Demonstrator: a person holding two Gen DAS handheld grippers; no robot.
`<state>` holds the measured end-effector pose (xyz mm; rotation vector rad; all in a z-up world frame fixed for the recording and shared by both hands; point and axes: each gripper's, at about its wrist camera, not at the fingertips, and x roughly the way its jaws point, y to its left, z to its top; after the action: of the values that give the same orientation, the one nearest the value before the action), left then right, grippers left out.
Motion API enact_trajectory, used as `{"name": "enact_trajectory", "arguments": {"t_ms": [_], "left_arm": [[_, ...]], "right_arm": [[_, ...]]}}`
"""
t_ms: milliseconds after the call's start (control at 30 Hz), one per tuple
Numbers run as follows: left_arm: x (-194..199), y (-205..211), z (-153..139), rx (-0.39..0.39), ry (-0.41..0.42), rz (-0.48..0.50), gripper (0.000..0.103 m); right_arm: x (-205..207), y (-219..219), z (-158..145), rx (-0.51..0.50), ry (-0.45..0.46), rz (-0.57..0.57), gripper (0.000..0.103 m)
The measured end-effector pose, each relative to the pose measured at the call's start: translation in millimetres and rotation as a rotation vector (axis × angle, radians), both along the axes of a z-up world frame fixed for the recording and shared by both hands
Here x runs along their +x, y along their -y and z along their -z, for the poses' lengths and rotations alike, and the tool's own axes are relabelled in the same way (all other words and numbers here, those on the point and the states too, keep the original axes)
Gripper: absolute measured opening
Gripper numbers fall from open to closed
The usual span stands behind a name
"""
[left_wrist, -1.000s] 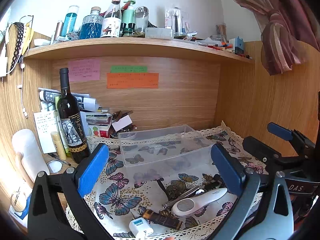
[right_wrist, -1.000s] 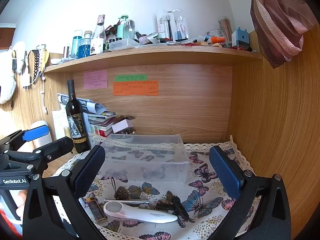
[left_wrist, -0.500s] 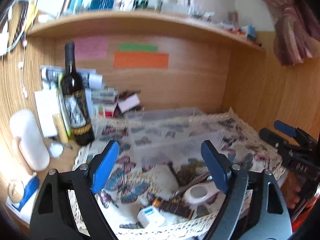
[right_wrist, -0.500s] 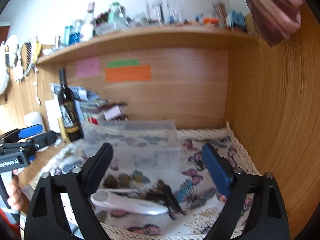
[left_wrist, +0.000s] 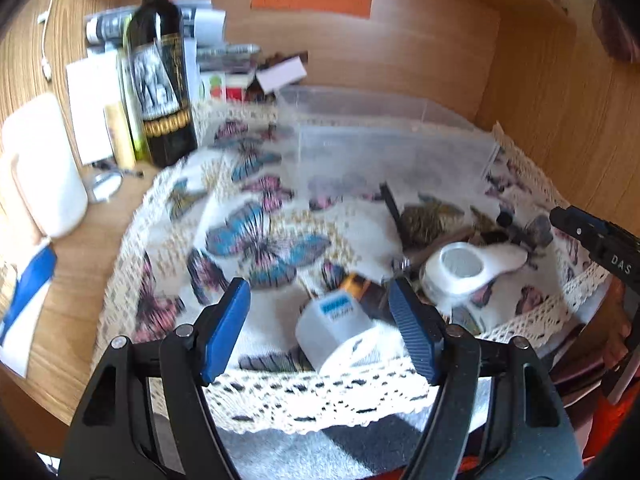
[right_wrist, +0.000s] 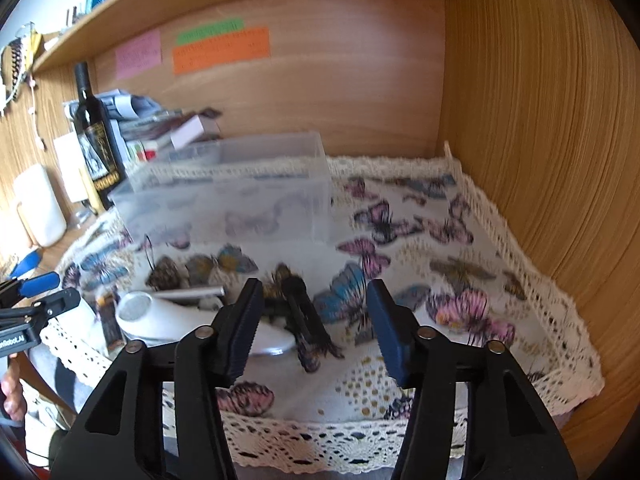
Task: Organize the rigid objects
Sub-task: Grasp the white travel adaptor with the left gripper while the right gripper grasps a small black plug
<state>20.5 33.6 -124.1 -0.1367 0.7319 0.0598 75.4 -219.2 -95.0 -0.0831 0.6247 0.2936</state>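
My left gripper (left_wrist: 320, 320) is open, its jaws standing either side of a small white box with a blue label (left_wrist: 334, 330) on the butterfly cloth (left_wrist: 256, 240). Beside it lie a brown tube (left_wrist: 366, 294) and a white handheld device with a round head (left_wrist: 464, 270). My right gripper (right_wrist: 314, 322) is open above a black clip-like object (right_wrist: 300, 300); the white device (right_wrist: 160, 320) lies to its left. A clear plastic bin (left_wrist: 384, 148) stands behind the objects, also in the right wrist view (right_wrist: 232, 196).
A dark wine bottle (left_wrist: 160, 64) stands at the back left with papers and books (left_wrist: 224, 60). A white jug (left_wrist: 40, 168) sits at the far left. Wooden walls (right_wrist: 540, 120) close the back and right. The cloth's lace edge (left_wrist: 320, 400) hangs over the front.
Both grippers have tilted down and moved closer to the objects on the cloth. Both jaw pairs have narrowed. The left now brackets the white box, the right hangs over the black object.
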Motion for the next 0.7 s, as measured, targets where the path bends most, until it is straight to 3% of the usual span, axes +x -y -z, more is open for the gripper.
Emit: {"name": "enact_trajectory", "arguments": {"t_ms": [167,300,567,667,700], "left_arm": [[4,3,19,-0.02,-0.062,0.001,0.055],[2,7,21,0.007,-0.048,-0.011,0.037],[5,1,16,-0.005,-0.029,-0.012,0.037],[6,-2,11,-0.001,-0.014,-0.016,0.037],[6,-3,9,-0.001,-0.01,-0.019,0.037]], "right_arm": [[6,5,10,-0.003,-0.039,0.014,0.045],[14,6,15,-0.002,-0.069,0.007,0.044],[38,-10,29,-0.027,-0.144,-0.06,0.033],[45,-11,36,0.017,-0.185,-0.094,0.03],[47,-10,36,0.029,-0.196,-0.099,0.02]]}}
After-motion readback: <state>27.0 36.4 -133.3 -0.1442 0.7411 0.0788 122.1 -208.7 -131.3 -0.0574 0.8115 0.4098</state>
